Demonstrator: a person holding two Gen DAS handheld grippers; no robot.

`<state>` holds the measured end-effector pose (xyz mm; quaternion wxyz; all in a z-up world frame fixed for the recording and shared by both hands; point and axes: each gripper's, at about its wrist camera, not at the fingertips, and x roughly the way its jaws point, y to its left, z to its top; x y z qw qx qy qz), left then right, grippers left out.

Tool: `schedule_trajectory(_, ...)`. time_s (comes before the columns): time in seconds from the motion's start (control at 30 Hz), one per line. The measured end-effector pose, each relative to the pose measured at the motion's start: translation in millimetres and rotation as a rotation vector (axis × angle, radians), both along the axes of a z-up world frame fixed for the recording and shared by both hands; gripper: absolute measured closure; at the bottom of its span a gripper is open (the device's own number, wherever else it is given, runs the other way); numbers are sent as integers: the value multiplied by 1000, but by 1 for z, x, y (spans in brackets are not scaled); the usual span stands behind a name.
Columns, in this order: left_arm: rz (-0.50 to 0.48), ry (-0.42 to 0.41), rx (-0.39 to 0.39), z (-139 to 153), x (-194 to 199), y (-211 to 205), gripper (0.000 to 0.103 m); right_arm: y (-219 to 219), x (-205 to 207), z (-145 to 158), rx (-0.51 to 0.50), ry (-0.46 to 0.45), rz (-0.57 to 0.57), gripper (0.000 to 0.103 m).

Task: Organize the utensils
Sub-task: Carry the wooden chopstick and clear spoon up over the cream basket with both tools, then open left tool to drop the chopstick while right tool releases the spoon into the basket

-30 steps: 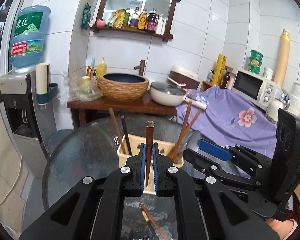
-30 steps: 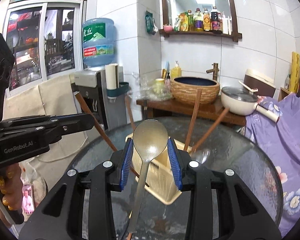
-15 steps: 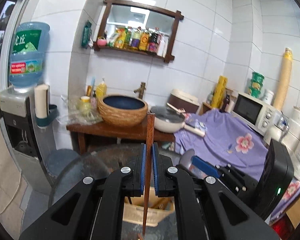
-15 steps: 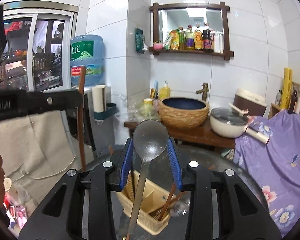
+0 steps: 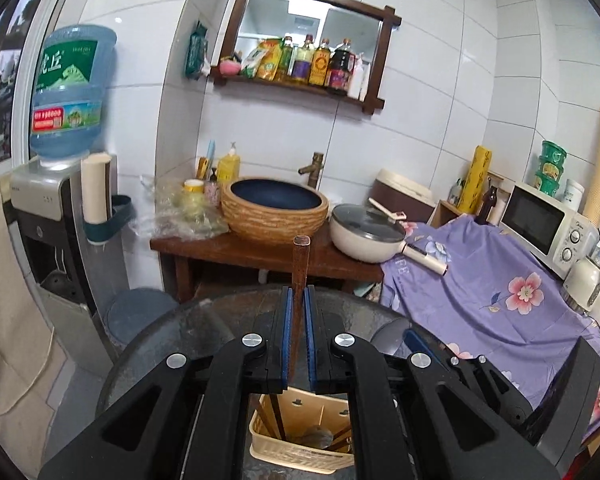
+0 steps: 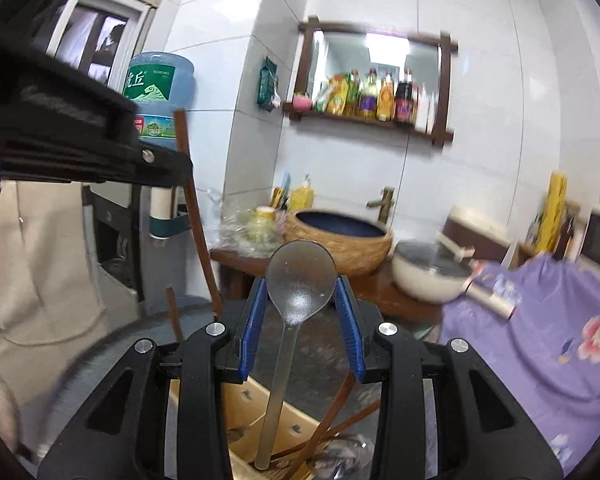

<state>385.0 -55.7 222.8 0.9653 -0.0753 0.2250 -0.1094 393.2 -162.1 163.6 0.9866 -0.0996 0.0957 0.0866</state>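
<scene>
My left gripper (image 5: 297, 300) is shut on a brown wooden chopstick (image 5: 300, 264), held upright over the beige utensil caddy (image 5: 300, 446). That chopstick also shows in the right wrist view (image 6: 194, 208), under the left gripper's body. My right gripper (image 6: 301, 292) holds a metal spoon (image 6: 300, 276) by its bowl, handle pointing down into the caddy (image 6: 252, 420). Several wooden chopsticks (image 6: 332, 420) lean in the caddy. The caddy stands on the round glass table (image 5: 180, 332).
Behind the table is a wooden stand (image 5: 236, 248) with a woven basin (image 5: 274, 208) and a lidded pan (image 5: 368, 236). A water dispenser (image 5: 48, 200) stands left. A purple floral cloth (image 5: 480, 280) and microwave (image 5: 548, 224) are right.
Both grippers have risen and moved in over the caddy, which now sits low in both views. The spoon handle now reaches into the caddy. The chopstick stays gripped.
</scene>
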Motion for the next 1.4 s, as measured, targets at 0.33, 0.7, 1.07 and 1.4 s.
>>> schedule_trajectory(0.33,13,-55,12,8,-10,6,97,1,1,-25,-10,8,-16,67)
schedule_trajectory(0.7,27,-130,5,39,-22,8,103,0,2,-24,-7,22,-19,67)
schedule_trajectory(1.07,22,-77,49,5,-15,8,103,0,-2,-39,-18,35,-5,62)
schedule_trajectory(1.4,17,-53,34,-22,-25,18,93,-1,-20,-46,-36,17,0,43)
